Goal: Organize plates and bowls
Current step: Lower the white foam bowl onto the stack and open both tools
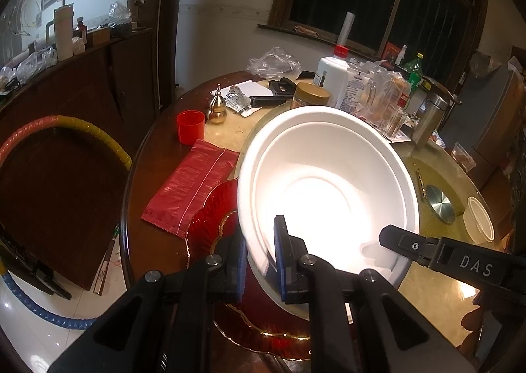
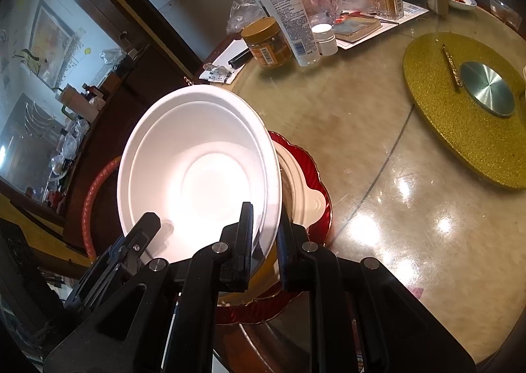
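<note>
Both grippers are on the white bowl [image 1: 328, 182] right now, one at each side of its rim. The left gripper [image 1: 261, 261] has its jaws clamped on the near-left rim, blue pads pinching the wall between them. Over on the other side, the right gripper [image 2: 264, 241] has its jaws closed on the right-hand rim, the wall caught between the pads. The bowl is tilted up toward the cameras and held clear of the tabletop [image 2: 378, 149], hanging over the red plate [image 2: 315, 225] at the tabletop's near edge. Looks like two bowls nested, a second rim showing just inside the first, though I can't be sure. On that red plate there's a pale lidded dish [image 2: 305, 192] sitting under the bowl, so a stack seems to be forming here. I'd call this mid-task: the pile is started and this bowl is not yet set down. What's left, by my read, is lowering it onto the stack, plus the clear cup [image 1: 480, 218] at the tabletop's right edge, which may want gathering too
</note>
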`<action>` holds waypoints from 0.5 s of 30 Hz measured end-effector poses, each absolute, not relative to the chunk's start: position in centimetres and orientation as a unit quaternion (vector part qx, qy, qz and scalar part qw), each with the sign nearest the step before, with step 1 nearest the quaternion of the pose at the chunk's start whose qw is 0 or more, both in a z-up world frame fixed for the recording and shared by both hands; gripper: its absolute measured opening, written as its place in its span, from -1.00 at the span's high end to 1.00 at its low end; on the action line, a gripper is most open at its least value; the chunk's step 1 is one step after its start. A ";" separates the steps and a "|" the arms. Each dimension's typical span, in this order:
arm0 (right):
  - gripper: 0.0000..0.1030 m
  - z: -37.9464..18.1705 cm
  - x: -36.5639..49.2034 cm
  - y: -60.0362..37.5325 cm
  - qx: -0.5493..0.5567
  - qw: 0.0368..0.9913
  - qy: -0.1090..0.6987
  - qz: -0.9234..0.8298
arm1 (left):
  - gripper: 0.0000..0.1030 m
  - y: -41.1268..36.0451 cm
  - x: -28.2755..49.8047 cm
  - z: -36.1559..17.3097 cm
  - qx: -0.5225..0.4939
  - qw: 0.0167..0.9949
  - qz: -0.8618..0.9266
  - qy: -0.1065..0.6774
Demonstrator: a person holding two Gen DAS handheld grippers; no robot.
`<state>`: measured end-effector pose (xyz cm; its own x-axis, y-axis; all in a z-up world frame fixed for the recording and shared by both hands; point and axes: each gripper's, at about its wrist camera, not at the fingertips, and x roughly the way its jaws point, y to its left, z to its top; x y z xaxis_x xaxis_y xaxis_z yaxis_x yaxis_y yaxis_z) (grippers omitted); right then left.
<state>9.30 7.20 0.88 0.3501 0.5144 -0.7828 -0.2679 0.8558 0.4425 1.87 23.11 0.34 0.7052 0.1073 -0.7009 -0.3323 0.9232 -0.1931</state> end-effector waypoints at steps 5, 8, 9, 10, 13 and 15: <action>0.73 1.0 9.2 7.4 0.116 0.813 0.518 0.239 | 0.74 23.3 1.9 0.3 -0.155 0.910 0.121 0.364; 0.73 1.1 9.2 7.5 0.113 0.813 0.520 0.238 | 0.74 23.4 1.8 0.4 -0.155 0.910 0.122 0.365; 0.73 1.1 9.2 7.5 0.113 0.812 0.521 0.238 | 0.74 23.4 1.8 0.4 -0.155 0.910 0.122 0.365; 0.73 1.1 9.2 7.5 0.113 0.812 0.522 0.237 | 0.73 23.4 1.8 0.4 -0.156 0.910 0.122 0.365; 0.72 1.2 9.3 7.4 0.115 0.809 0.524 0.238 | 0.73 23.5 1.8 0.4 -0.163 0.908 0.121 0.366; 0.72 1.1 9.3 7.4 0.118 0.808 0.525 0.238 | 0.72 23.6 1.8 0.5 -0.166 0.908 0.120 0.365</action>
<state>9.25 7.40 1.11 0.3349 0.5082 -0.7935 -0.2612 0.8592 0.4400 1.77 23.62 0.48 0.7042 0.0972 -0.7033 -0.3404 0.9155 -0.2143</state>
